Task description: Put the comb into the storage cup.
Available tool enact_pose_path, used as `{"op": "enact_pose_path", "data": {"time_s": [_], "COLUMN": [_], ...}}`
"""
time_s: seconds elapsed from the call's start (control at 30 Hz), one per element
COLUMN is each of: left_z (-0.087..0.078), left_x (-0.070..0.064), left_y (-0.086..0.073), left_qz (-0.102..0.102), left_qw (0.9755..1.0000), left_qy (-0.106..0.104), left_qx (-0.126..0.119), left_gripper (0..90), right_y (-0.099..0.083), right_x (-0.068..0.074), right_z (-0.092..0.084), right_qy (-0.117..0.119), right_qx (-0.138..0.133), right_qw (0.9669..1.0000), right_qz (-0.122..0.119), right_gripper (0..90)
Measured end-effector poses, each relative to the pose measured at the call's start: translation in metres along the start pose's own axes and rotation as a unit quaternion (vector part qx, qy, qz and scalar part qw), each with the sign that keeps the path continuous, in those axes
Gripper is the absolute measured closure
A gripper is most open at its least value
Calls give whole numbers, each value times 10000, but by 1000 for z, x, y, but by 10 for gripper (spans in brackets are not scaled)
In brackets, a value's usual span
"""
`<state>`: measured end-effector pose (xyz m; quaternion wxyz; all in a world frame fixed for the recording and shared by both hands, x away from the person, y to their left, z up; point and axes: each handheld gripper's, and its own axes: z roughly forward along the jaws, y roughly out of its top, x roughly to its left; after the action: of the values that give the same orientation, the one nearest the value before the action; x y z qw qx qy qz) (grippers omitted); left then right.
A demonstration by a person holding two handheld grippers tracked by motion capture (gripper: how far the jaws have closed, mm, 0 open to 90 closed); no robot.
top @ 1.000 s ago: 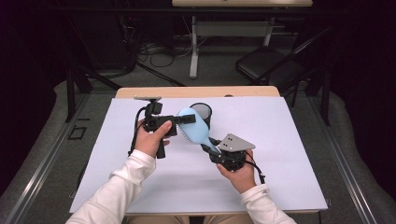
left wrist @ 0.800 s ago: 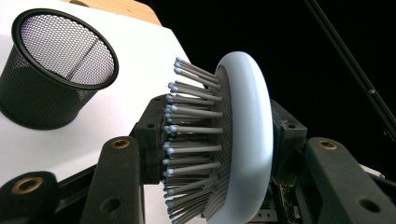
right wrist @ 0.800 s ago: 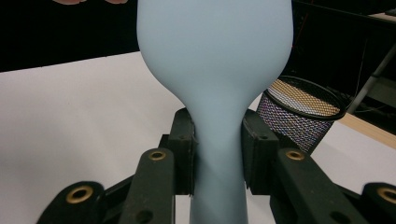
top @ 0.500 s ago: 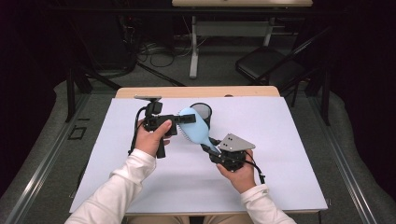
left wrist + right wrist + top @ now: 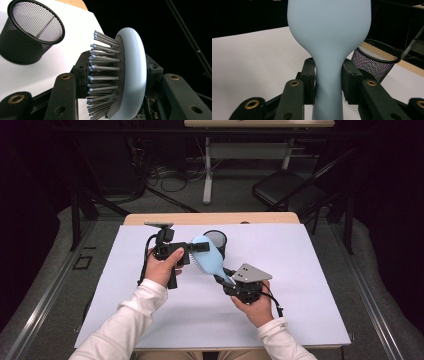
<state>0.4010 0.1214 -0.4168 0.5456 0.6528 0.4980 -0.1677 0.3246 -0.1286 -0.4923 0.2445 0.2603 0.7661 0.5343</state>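
Two claws, left claw [image 5: 192,247], right claw [image 5: 223,279], clamping hairbrush [image 5: 207,260]

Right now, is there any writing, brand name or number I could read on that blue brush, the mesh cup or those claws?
None: no word, brand, number or sign can be read.
Hairbrush: plain light blue.
Mesh cup: unmarked black mesh.
Left claw and right claw: plain black.
White table cover: unprinted.

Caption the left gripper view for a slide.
Left gripper clamps the light-blue hairbrush head, bristles facing a black mesh cup.
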Motion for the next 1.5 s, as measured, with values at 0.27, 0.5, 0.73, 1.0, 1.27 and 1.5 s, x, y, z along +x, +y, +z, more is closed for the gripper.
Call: {"op": "enact_pose_path", "data": {"time_s": [0.27,0.5,0.73,1.0,1.27,1.5], "left_z": [0,0,0,-1,-2,-3], "left_x": [3,3,5,7,8,10], "left_y": [1,3,4,6,7,8], "left_qz": [-59,-76,-78,-87,-82,-90], "left_qw": [10000,10000,9999,9999,9998,9997], "left_qy": [32,43,93,99,120,134], "left_qx": [-42,-44,-61,-75,-119,-176], "left_gripper": [523,522,522,521,521,521], "right_y": [-1,-1,-2,0,2,3], "right_x": [1,1,0,0,1,-5], "right_z": [2,3,6,8,8,8], "right_qy": [2,-16,-64,-131,-146,-97], "right_qx": [59,126,219,241,139,216], "right_qw": [10000,9999,9997,9996,9997,9987], "right_qz": [-10,-2,51,114,122,448], "right_gripper": [637,582,486,382,340,228]}}
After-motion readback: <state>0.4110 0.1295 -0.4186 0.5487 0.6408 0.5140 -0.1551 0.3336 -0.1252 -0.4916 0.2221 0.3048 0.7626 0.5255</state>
